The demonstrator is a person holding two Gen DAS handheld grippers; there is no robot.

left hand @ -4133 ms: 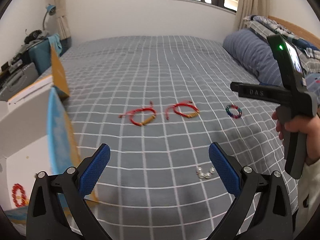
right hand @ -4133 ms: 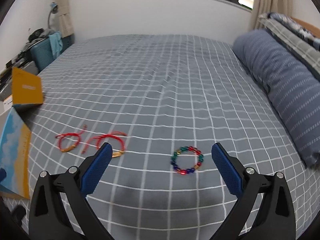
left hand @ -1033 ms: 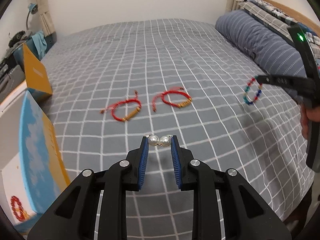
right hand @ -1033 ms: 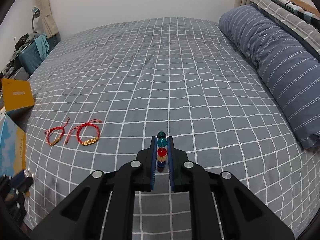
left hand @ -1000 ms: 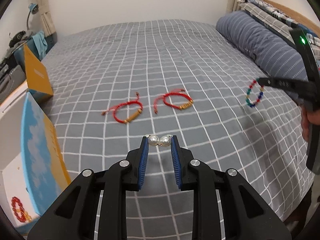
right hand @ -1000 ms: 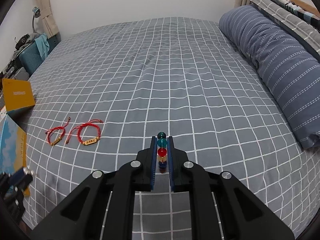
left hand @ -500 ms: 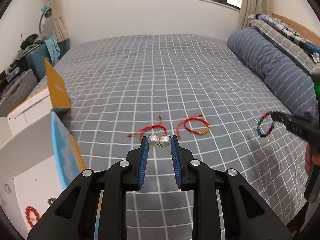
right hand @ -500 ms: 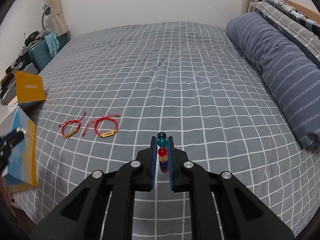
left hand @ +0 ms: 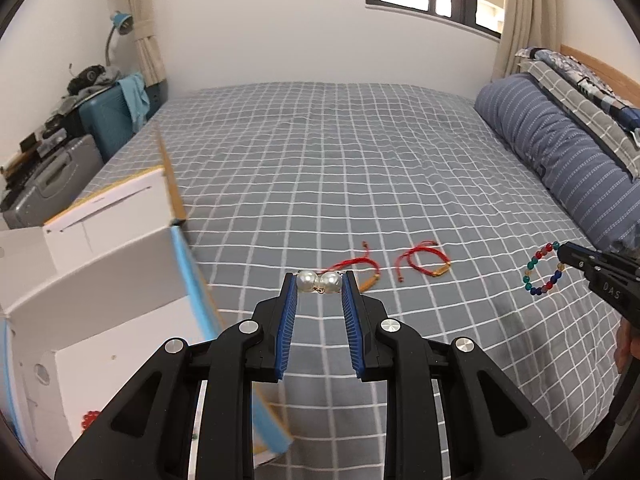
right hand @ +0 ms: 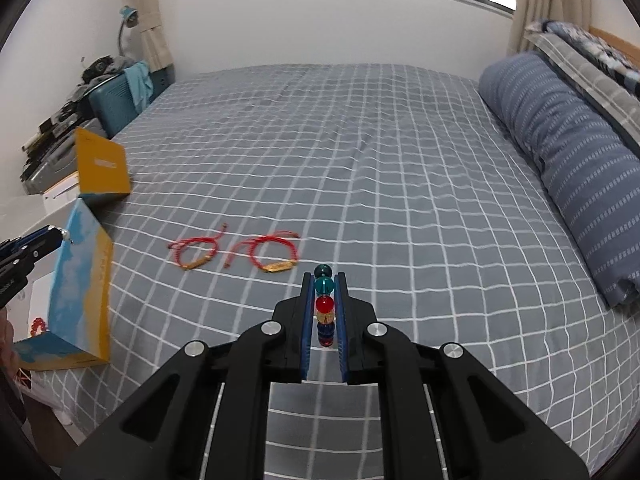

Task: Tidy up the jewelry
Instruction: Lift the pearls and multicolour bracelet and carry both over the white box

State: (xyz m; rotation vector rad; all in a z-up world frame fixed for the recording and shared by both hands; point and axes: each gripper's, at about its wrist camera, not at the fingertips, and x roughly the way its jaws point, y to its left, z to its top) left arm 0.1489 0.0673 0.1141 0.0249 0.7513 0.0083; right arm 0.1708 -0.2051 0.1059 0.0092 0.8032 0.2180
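My left gripper (left hand: 319,283) is shut on a pearl piece (left hand: 319,281) and holds it above the bed, just right of an open white box (left hand: 100,280) with a blue and yellow lid. My right gripper (right hand: 323,280) is shut on a multicoloured bead bracelet (right hand: 324,304), which hangs from its tips in the left wrist view (left hand: 542,268). Two red cord bracelets (left hand: 424,264) lie side by side on the grey checked bedspread (left hand: 360,168), seen also in the right wrist view (right hand: 236,254). A red bead bracelet (left hand: 90,418) lies inside the box.
A blue striped bolster (left hand: 560,160) and folded bedding lie along the bed's right side. A teal case (left hand: 112,120), a grey case and a lamp stand by the left wall. The box's yellow flap (right hand: 102,168) stands upright at the bed's left edge.
The left gripper has moved left and lifted toward the box, still holding the pearls. The right gripper has drifted left with the bead bracelet. Four seconds ago both were open and empty.
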